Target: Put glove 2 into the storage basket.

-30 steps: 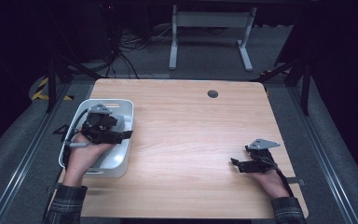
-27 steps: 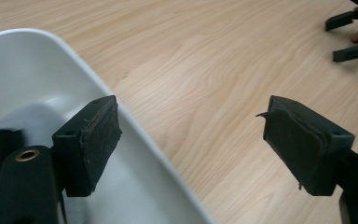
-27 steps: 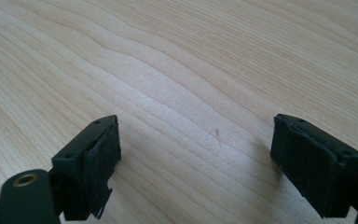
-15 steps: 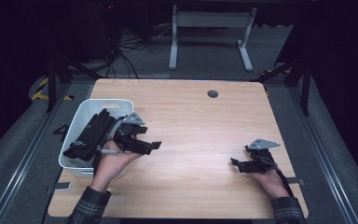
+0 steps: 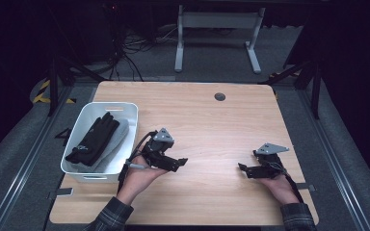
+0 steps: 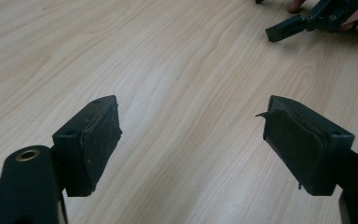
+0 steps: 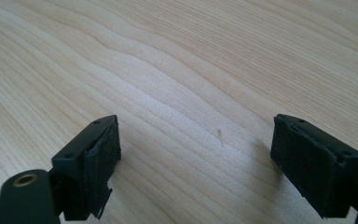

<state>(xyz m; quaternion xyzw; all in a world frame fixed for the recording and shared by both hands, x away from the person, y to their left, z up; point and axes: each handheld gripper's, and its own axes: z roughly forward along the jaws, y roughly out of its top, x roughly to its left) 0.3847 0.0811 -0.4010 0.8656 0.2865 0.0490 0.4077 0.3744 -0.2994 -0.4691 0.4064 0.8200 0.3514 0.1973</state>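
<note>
The black gloves (image 5: 92,139) lay inside the white bin (image 5: 125,108) at the desk's (image 5: 212,120) left edge, seemingly deposited. The left claw (image 5: 180,163) hovered just beside the bin, jaws wide and empty; the right claw (image 5: 243,168) rested wide, empty, with bare wood between them.

place: lab | evidence: lone wooden table (image 5: 212,120), floor rails (image 5: 26,144), cables (image 5: 125,53), dark surroundings

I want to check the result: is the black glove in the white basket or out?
In: the black glove lies inside the white basket.
</note>
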